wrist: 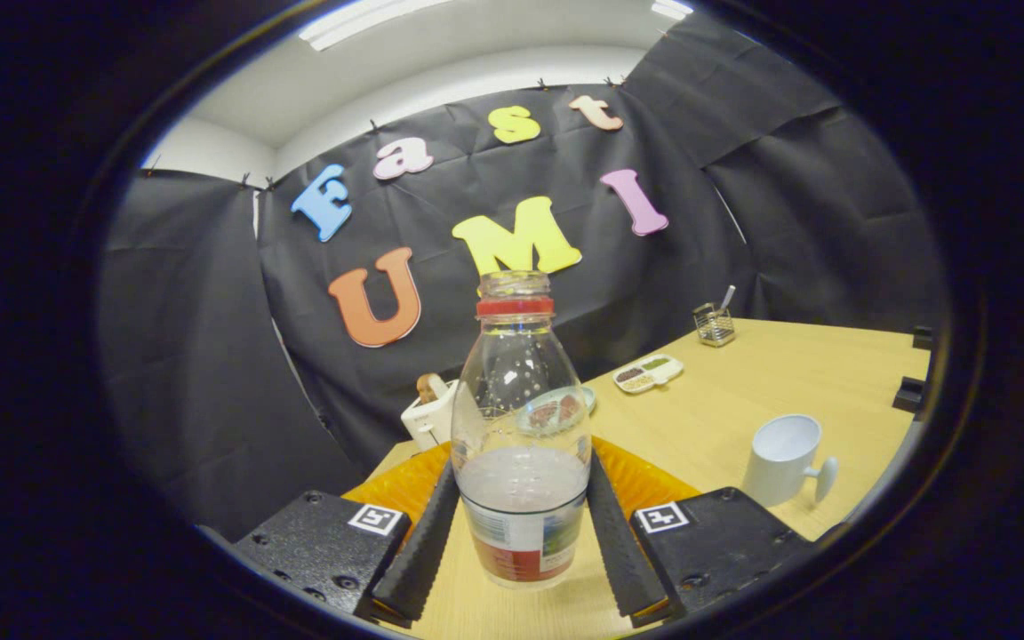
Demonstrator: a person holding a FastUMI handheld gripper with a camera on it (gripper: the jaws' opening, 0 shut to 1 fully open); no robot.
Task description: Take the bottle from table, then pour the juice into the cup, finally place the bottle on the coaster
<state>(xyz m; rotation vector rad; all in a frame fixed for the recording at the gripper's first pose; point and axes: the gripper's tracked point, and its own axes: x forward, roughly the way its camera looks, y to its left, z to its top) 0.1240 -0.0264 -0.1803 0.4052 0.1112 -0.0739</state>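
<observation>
Gripping the bottle from both sides, the jaws press on its lower body, its base above the table. Behind it lies an orange coaster, and the white cup stands nearby to the right.

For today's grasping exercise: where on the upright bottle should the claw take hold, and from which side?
Grip the bottle low on its straight body, coming level from the near side as the claw does now. Fingers flank it; its neck narrows and it has no cap.

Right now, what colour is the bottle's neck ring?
Red; the neck ring shows clearly in the gripper view.
</observation>
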